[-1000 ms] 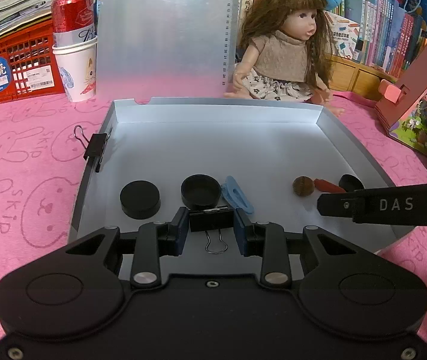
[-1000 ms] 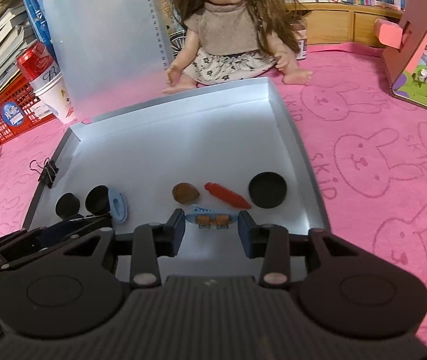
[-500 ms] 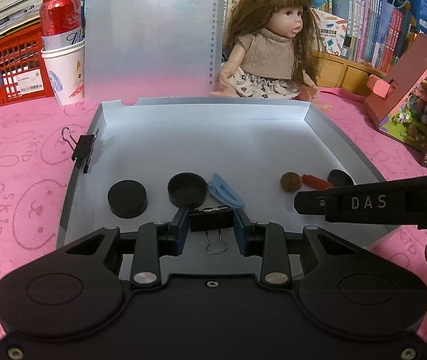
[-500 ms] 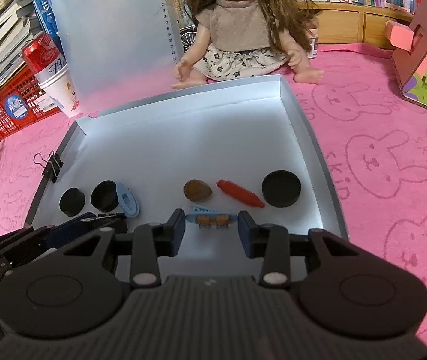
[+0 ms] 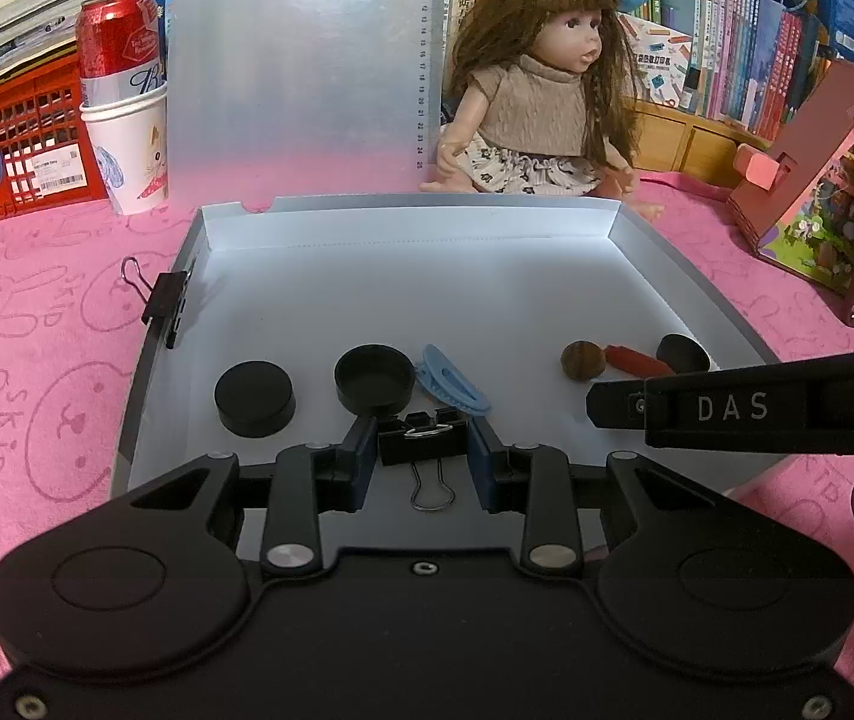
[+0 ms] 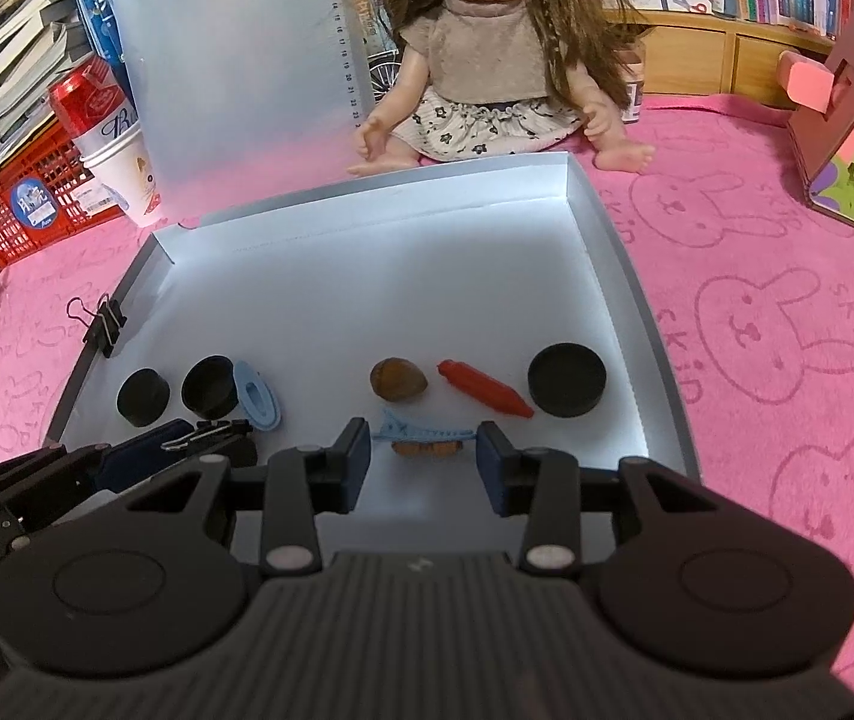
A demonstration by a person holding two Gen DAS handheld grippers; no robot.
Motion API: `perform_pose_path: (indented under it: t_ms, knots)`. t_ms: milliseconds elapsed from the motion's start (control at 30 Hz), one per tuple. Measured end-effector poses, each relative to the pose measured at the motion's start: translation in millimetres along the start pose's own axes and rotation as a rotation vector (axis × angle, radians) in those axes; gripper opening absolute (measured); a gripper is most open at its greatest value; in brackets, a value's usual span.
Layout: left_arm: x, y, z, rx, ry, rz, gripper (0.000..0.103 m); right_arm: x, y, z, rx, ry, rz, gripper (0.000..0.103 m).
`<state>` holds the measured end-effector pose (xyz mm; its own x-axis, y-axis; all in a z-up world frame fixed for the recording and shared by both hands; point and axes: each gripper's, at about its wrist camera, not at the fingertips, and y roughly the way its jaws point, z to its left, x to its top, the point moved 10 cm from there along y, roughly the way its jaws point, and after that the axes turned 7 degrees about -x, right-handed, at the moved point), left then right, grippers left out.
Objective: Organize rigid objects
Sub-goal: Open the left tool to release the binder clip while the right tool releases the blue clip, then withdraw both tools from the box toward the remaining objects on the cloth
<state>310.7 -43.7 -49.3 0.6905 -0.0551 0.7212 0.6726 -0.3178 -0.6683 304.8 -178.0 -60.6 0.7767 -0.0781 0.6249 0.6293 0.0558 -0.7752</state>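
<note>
Binder clip (image 5: 422, 443) stays pinched in my left hand-held gripper (image 5: 422, 450), right hand-held gripper (image 6: 424, 450) still clasping the blue hair clip (image 6: 424, 435), both now hovering over the tray (image 5: 691, 276) for placing.

Under my work lies a pink cloth (image 5: 37, 312) printed with rabbit faces, covering the whole surface. At the back a long-haired doll (image 5: 538, 102) in a beige top sits on it, beside a frosted plastic sheet (image 5: 301, 78) standing upright and catching a bright glare of light. To my left a red crate (image 5: 13, 144) holds stacked books, with a red can (image 5: 118, 39) sitting in a paper cup (image 5: 127, 150). Behind runs a wooden bookshelf (image 5: 787, 48); a small cardboard house (image 5: 823, 192) stands at right.
</note>
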Motion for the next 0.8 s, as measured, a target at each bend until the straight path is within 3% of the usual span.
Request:
perform_pose_path:
  t_ms: [167,400,800]
  knots:
    - [1,-3,1,0.006,-0.006,-0.013,0.041,-1,-2,0,-0.007,-0.008,-0.003,0.052]
    - [3,-15,0,-0.008,-0.009,-0.027,0.045,1,-14,-1,-0.011,-0.032,-0.034,0.059]
    - [-4,-61,-8,-0.035,0.022,-0.095,0.066,-4,-63,-6,0.0,-0.154,-0.206,0.075]
